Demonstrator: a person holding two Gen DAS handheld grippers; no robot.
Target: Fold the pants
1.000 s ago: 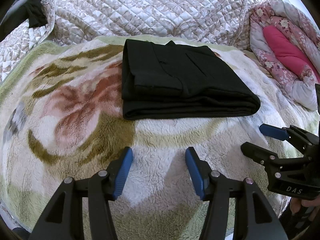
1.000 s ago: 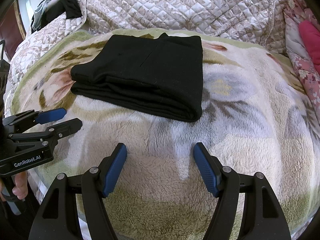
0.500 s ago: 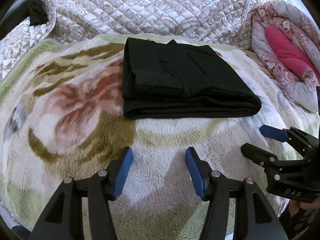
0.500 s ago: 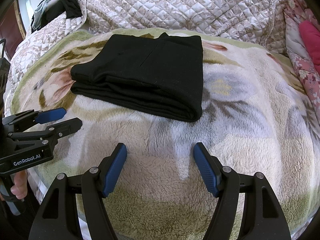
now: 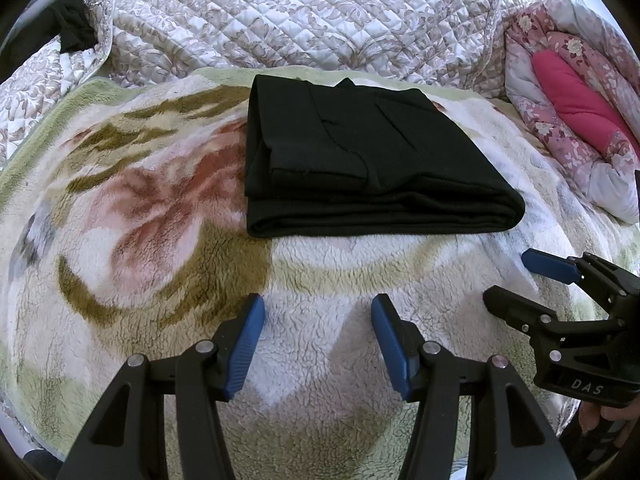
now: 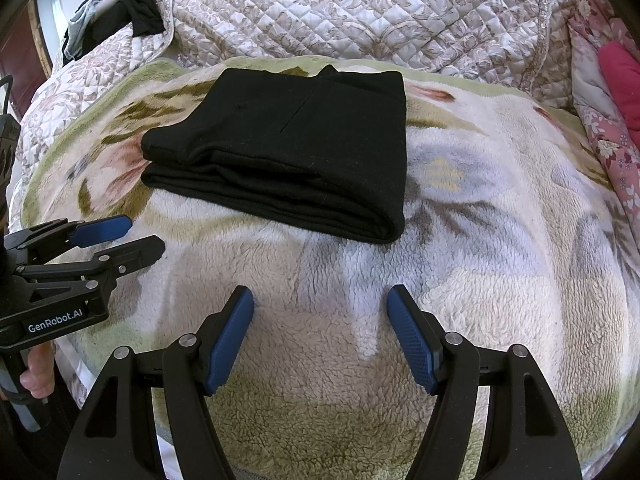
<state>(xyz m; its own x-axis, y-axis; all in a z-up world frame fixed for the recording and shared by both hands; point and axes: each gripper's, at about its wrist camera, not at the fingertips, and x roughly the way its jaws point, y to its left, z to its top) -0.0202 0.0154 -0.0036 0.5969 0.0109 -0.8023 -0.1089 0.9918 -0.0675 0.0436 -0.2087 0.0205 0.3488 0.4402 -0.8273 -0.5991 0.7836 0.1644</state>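
Left wrist view shows the pants (image 5: 360, 160) folded into a neat stack mid-blanket (image 5: 140, 240), both the left gripper (image 5: 318, 340) and right gripper (image 6: 320, 332) released and empty nearby, so I judge only withdrawing without snagging the stack remains.

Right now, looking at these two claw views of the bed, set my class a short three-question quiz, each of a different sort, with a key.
1. True or false: the black pants lie folded in a flat stack on the floral fleece blanket.
2. Multiple choice: the left claw and right claw are A) both gripping the pants, B) both open and empty, short of the pants, C) one open, one shut.
3. Short answer: what lies behind the pants, at the far side of the bed?

Key
1. True.
2. B.
3. A quilted bedspread with a pale leafy pattern.
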